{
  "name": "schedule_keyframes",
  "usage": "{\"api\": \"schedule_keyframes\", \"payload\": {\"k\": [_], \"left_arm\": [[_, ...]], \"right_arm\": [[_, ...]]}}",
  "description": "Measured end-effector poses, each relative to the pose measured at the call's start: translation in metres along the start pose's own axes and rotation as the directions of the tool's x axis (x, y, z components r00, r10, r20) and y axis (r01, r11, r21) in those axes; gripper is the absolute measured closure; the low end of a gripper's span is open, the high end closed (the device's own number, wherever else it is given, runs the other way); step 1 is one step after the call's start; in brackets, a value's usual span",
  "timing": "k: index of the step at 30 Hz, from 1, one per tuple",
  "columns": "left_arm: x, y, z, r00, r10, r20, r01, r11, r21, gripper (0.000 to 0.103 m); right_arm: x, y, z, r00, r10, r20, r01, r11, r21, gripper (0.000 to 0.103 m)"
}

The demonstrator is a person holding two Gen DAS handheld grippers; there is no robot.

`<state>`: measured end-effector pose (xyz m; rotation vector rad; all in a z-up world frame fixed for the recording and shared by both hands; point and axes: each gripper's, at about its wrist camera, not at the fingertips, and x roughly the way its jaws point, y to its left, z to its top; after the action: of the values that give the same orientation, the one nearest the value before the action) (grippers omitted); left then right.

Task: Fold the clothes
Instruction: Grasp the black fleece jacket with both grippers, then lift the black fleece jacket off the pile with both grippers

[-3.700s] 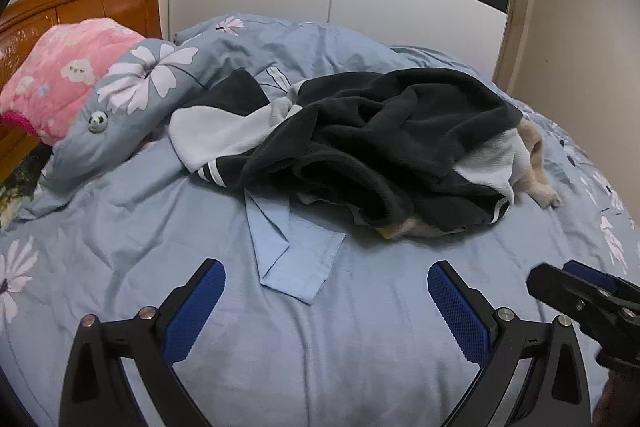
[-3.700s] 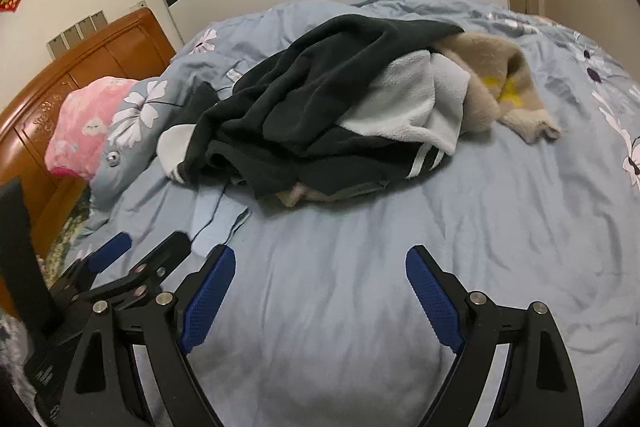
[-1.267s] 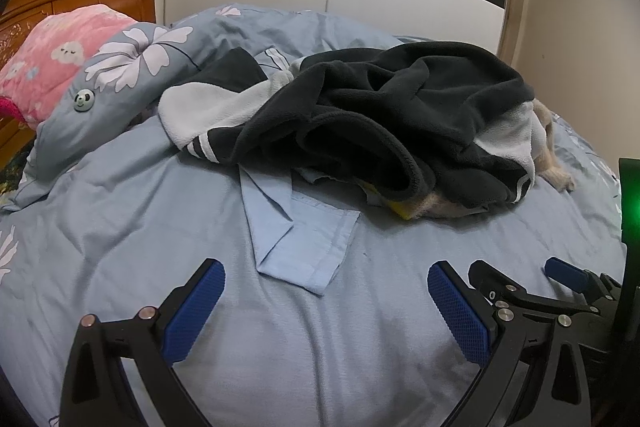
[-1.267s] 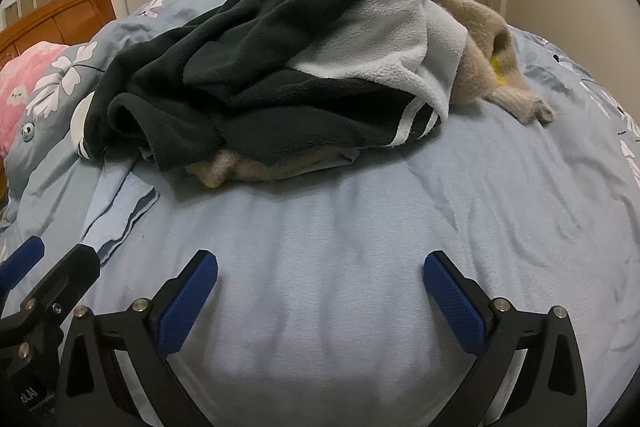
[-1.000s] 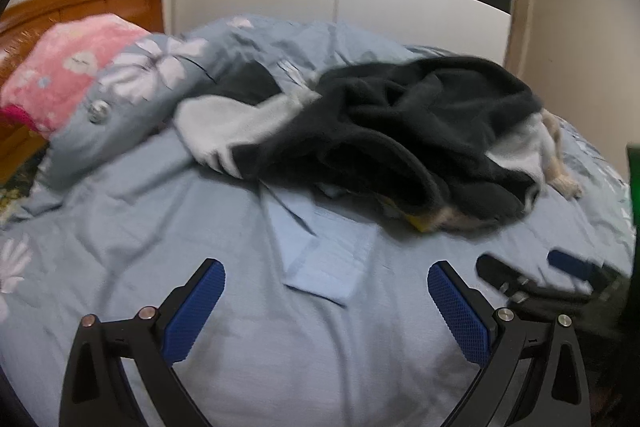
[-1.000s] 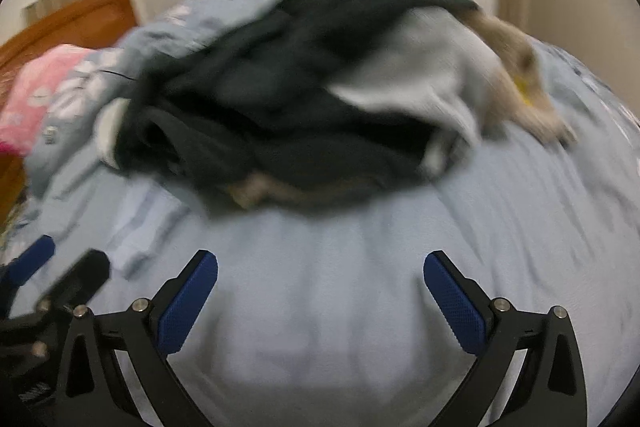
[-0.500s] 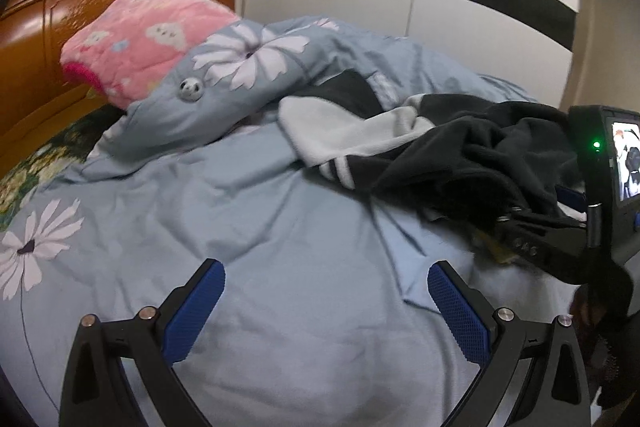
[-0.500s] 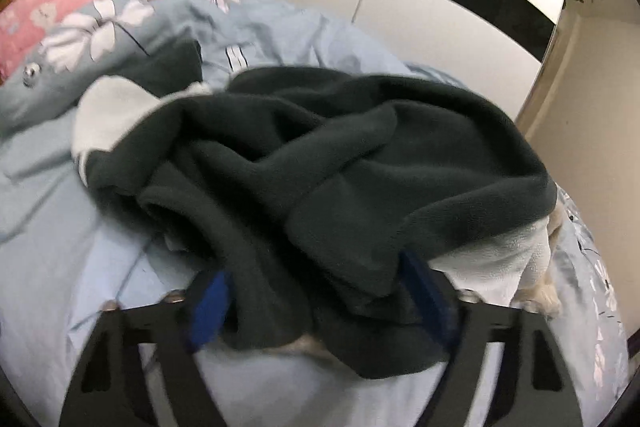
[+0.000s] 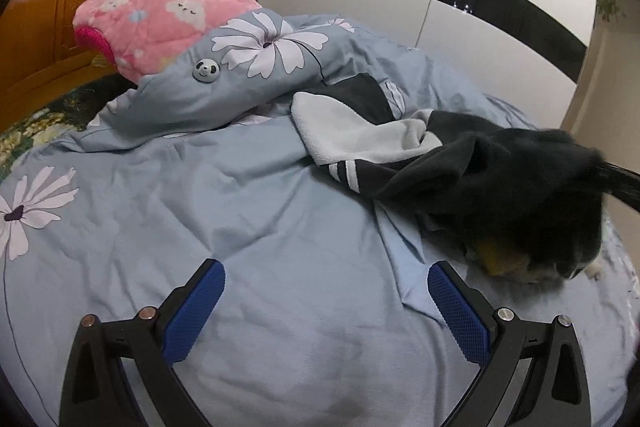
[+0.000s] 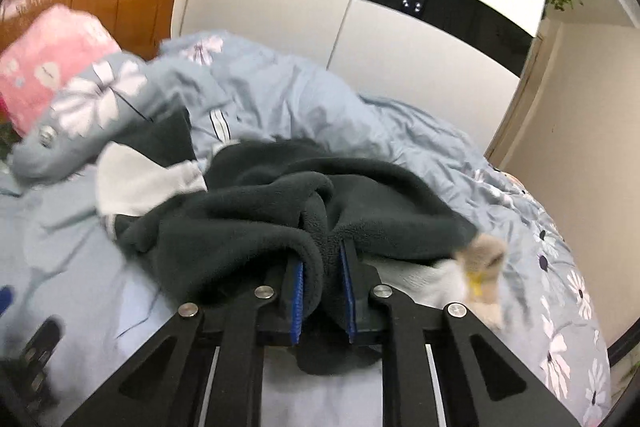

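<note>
Dark fleece [image 10: 280, 219] is pinched by the right gripper [image 10: 322, 291].
At 3 o'clock of the wide-spread left gripper [image 9: 326, 311], the clothes pile [image 9: 500, 195] is seen.

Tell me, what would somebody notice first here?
Probably the dark grey fleece garment heaped mid-bed, with the right tool pinching a fold of it. Next, the pink cloud-print blanket against the wooden headboard. The left tool hangs open over the pale blue flowered bedsheet.
</note>
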<state>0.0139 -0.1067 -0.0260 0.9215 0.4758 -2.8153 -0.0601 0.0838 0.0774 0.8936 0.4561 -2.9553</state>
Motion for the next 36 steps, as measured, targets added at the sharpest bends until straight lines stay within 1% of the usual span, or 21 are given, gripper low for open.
{"api": "schedule_keyframes", "payload": {"k": [3, 7, 8, 9, 10, 12, 13, 15, 16, 19, 20, 22, 24, 25, 27, 28, 30, 31, 33, 34, 36], "left_arm": [[-0.007, -0.004, 0.001, 1.000, -0.020, 0.009, 0.020, 0.999, 0.028, 0.000], [-0.017, -0.013, 0.003, 1.000, -0.008, 0.028, 0.004, 0.993, 0.118, 0.000], [-0.018, -0.017, 0.003, 0.999, -0.003, 0.034, -0.002, 0.988, 0.157, 0.000], [-0.019, -0.023, 0.004, 0.999, 0.000, 0.042, -0.008, 0.977, 0.213, 0.000], [-0.020, -0.028, 0.003, 0.999, -0.002, 0.050, -0.012, 0.963, 0.268, 0.000], [-0.019, -0.039, 0.000, 0.998, -0.021, 0.060, -0.003, 0.930, 0.368, 0.000], [-0.016, -0.044, -0.001, 0.998, -0.033, 0.056, 0.007, 0.912, 0.410, 0.000], [-0.007, -0.056, -0.003, 0.998, -0.037, 0.053, 0.004, 0.860, 0.509, 0.000], [-0.002, -0.063, -0.003, 0.998, -0.034, 0.061, -0.006, 0.828, 0.561, 0.000], [0.014, -0.084, -0.002, 0.994, -0.034, 0.108, -0.052, 0.712, 0.700, 0.000], [0.019, -0.090, -0.002, 0.992, -0.046, 0.118, -0.056, 0.680, 0.731, 0.000], [0.036, -0.102, -0.005, 0.992, -0.059, 0.114, -0.056, 0.603, 0.796, 0.000], [0.051, -0.113, -0.008, 0.992, -0.059, 0.111, -0.062, 0.537, 0.841, 0.000], [0.059, -0.119, -0.009, 0.992, -0.058, 0.109, -0.064, 0.514, 0.855, 0.000], [0.070, -0.128, -0.006, 0.993, -0.059, 0.101, -0.058, 0.501, 0.863, 0.001], [0.073, -0.131, -0.005, 0.993, -0.064, 0.097, -0.052, 0.503, 0.863, 0.002], [0.079, -0.138, 0.001, 0.993, -0.072, 0.091, -0.042, 0.504, 0.863, 0.013], [0.081, -0.142, 0.003, 0.994, -0.070, 0.089, -0.042, 0.503, 0.863, 0.016], [0.087, -0.147, 0.008, 0.995, -0.051, 0.085, -0.048, 0.504, 0.862, 0.031], [0.089, -0.148, 0.010, 0.997, -0.042, 0.071, -0.040, 0.512, 0.858, 0.036], [0.094, -0.148, 0.016, 1.000, -0.016, 0.015, -0.004, 0.551, 0.834, 0.060]], "right_arm": [[-0.038, -0.026, -0.014, 1.000, 0.012, -0.011, -0.011, 0.998, 0.059, 0.087], [-0.081, -0.051, -0.027, 0.999, 0.043, -0.020, -0.040, 0.990, 0.136, 0.088], [-0.088, -0.056, -0.031, 0.999, 0.048, -0.019, -0.045, 0.989, 0.143, 0.095], [-0.101, -0.062, -0.037, 0.999, 0.045, -0.014, -0.042, 0.989, 0.142, 0.098], [-0.110, -0.067, -0.040, 1.000, 0.025, -0.013, -0.023, 0.990, 0.136, 0.098], [-0.115, -0.073, -0.046, 0.999, -0.015, -0.028, 0.018, 0.994, 0.107, 0.098], [-0.114, -0.075, -0.050, 0.999, -0.018, -0.036, 0.022, 0.995, 0.099, 0.098], [-0.104, -0.078, -0.057, 0.998, 0.006, -0.061, 0.001, 0.993, 0.116, 0.098], [-0.099, -0.079, -0.058, 0.998, 0.018, -0.064, -0.010, 0.992, 0.126, 0.098], [-0.093, -0.079, -0.059, 0.998, 0.005, -0.056, 0.003, 0.990, 0.141, 0.098], [-0.092, -0.079, -0.059, 0.999, 0.000, -0.051, 0.008, 0.989, 0.147, 0.098], [-0.089, -0.084, -0.058, 0.999, -0.003, -0.042, 0.010, 0.986, 0.164, 0.098], [-0.085, -0.091, -0.055, 0.999, 0.002, -0.037, 0.005, 0.983, 0.184, 0.098], [-0.083, -0.095, -0.054, 0.999, 0.008, -0.036, -0.001, 0.980, 0.198, 0.098], [-0.078, -0.102, -0.052, 0.999, 0.018, -0.038, -0.009, 0.975, 0.223, 0.098], [-0.077, -0.103, -0.052, 0.999, 0.019, -0.041, -0.010, 0.974, 0.227, 0.098], [-0.075, -0.105, -0.052, 0.999, 0.019, -0.045, -0.009, 0.974, 0.228, 0.098], [-0.074, -0.106, -0.052, 0.999, 0.018, -0.046, -0.008, 0.974, 0.226, 0.098], [-0.073, -0.108, -0.052, 0.999, 0.020, -0.048, -0.008, 0.972, 0.235, 0.098], [-0.073, -0.109, -0.052, 0.999, 0.021, -0.049, -0.008, 0.970, 0.242, 0.098], [-0.073, -0.111, -0.052, 0.998, 0.025, -0.050, -0.011, 0.965, 0.263, 0.098]]}}
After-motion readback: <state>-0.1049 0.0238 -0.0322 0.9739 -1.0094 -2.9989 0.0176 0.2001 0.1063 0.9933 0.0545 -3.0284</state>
